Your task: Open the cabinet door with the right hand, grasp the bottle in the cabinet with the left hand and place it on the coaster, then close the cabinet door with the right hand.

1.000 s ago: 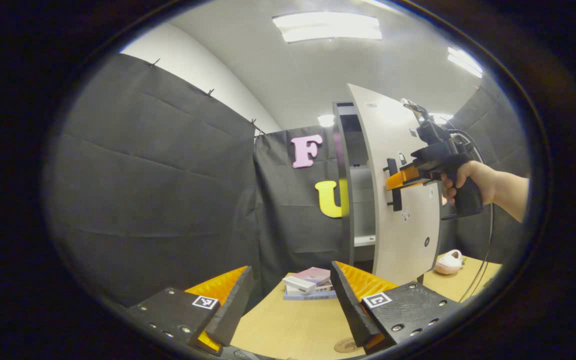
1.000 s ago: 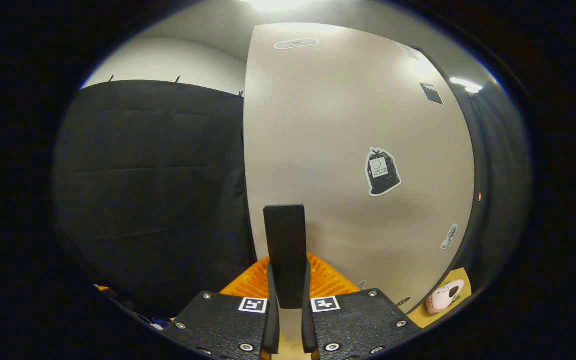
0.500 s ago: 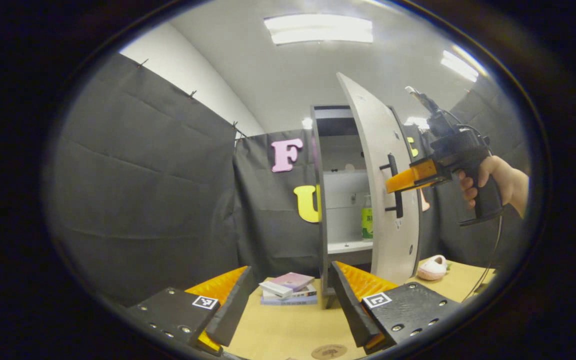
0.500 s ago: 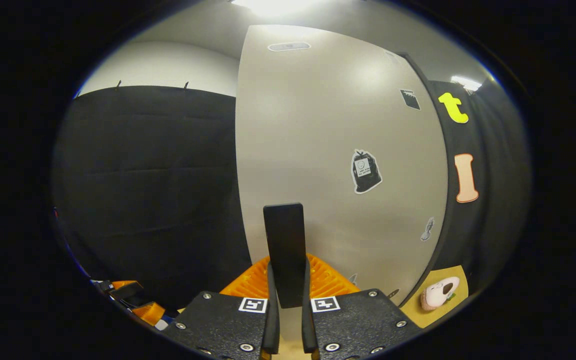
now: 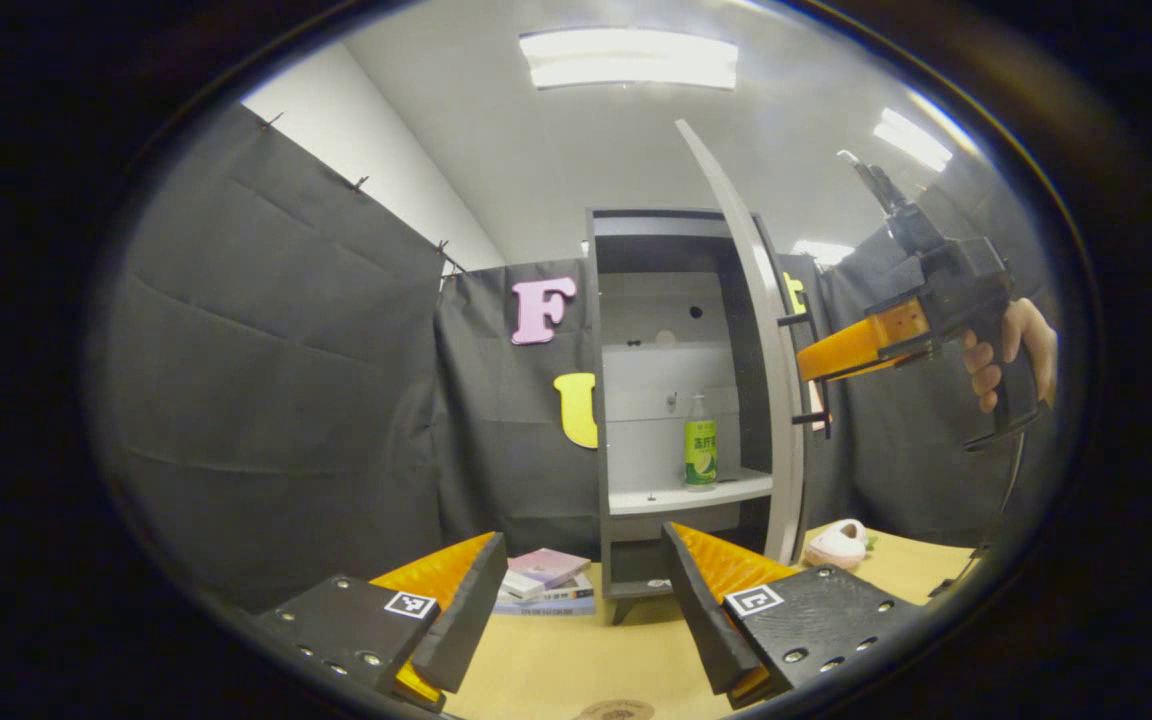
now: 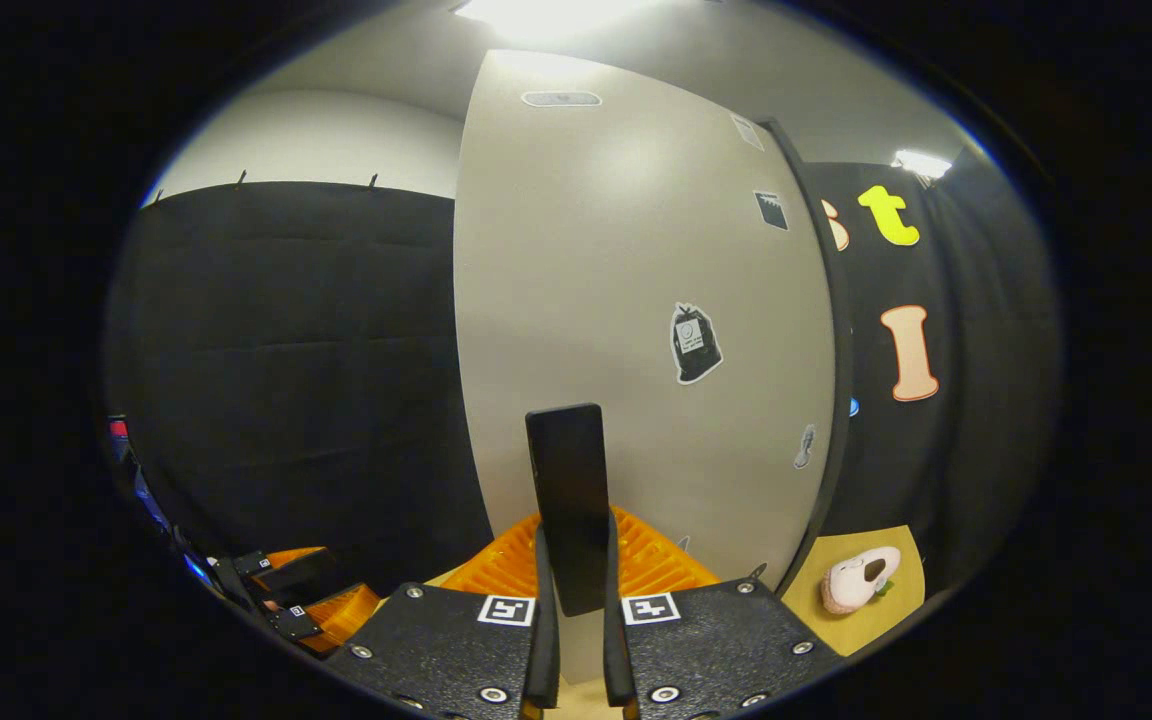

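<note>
While the cabinet door (image 5: pixel 771 400) stands nearly fully open, the green bottle (image 5: pixel 701 453) sits upright on the cabinet shelf (image 5: pixel 686 495), far across the table (image 5: pixel 576 655). The right gripper (image 6: pixel 572 560) is clamped on the black door handle (image 6: pixel 568 500); a steady pull along the door's arc should finish the swing. The left gripper (image 5: pixel 576 600) waits low with its jaws wide, above the coaster (image 5: pixel 616 711).

Bottle (image 5: pixel 701 455) on open cabinet (image 5: pixel 636 300) shelf
</note>
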The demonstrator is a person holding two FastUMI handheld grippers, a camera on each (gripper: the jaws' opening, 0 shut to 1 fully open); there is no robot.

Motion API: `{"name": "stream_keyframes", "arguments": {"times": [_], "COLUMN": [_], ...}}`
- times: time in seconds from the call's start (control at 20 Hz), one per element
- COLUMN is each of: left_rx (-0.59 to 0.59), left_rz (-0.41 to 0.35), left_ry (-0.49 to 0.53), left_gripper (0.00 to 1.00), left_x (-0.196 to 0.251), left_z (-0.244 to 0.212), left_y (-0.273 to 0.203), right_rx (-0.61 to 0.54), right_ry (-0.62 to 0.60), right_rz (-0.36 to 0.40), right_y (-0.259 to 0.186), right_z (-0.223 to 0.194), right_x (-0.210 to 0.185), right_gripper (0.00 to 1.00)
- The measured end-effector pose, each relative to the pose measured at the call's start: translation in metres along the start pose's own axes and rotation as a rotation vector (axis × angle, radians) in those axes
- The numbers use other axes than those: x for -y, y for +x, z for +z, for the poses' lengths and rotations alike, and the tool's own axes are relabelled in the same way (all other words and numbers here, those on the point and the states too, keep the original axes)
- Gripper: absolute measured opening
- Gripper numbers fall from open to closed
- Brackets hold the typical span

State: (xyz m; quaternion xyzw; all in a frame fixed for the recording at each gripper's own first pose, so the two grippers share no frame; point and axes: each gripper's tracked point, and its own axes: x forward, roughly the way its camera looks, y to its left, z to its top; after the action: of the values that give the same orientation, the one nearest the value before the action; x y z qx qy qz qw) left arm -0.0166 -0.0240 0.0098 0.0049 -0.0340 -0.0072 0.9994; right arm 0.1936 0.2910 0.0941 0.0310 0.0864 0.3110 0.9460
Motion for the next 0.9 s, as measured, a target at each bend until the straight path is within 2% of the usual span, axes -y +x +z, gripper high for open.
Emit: {"name": "stream_keyframes", "arguments": {"times": [0.15,0.2,0.25,0.3,0.35,0.45,0.5,0.55,0.7,0.9], "left_rx": [0.004,0.002,0.001,0.001,0.002,0.003,0.000,-0.004,-0.007,-0.015], "left_rz": [-0.022,-0.032,-0.042,-0.051,-0.061,-0.082,-0.092,-0.102,-0.124,-0.138], "left_ry": [-0.014,-0.021,-0.026,-0.028,-0.030,-0.033,-0.035,-0.037,-0.041,-0.045], "left_gripper": [0.89,0.92,0.89,0.88,0.92,0.89,0.92,0.89,0.92,0.92], "left_x": [0.017,0.024,0.031,0.038,0.045,0.057,0.064,0.072,0.090,0.105], "left_z": [0.000,0.000,-0.002,-0.001,-0.001,-0.001,-0.002,-0.003,-0.002,-0.003], "left_y": [0.009,0.012,0.013,0.014,0.017,0.021,0.021,0.021,0.023,0.024], "right_rx": [0.000,0.002,0.004,0.004,0.006,0.009,0.011,0.013,0.017,0.024], "right_ry": [0.009,0.007,0.006,0.004,0.004,0.008,0.008,0.004,0.005,0.019], "right_rz": [-0.019,-0.026,-0.034,-0.041,-0.047,-0.057,-0.067,-0.080,-0.117,-0.158], "right_y": [-0.018,-0.026,-0.031,-0.037,-0.043,-0.053,-0.059,-0.062,-0.077,-0.093], "right_z": [-0.003,-0.003,-0.005,-0.004,-0.004,-0.005,-0.005,-0.004,-0.003,-0.004], "right_x": [0.015,0.020,0.023,0.026,0.032,0.042,0.047,0.054,0.073,0.098], "right_gripper": [0.17,0.17,0.17,0.17,0.17,0.17,0.17,0.17,0.17,0.16]}}
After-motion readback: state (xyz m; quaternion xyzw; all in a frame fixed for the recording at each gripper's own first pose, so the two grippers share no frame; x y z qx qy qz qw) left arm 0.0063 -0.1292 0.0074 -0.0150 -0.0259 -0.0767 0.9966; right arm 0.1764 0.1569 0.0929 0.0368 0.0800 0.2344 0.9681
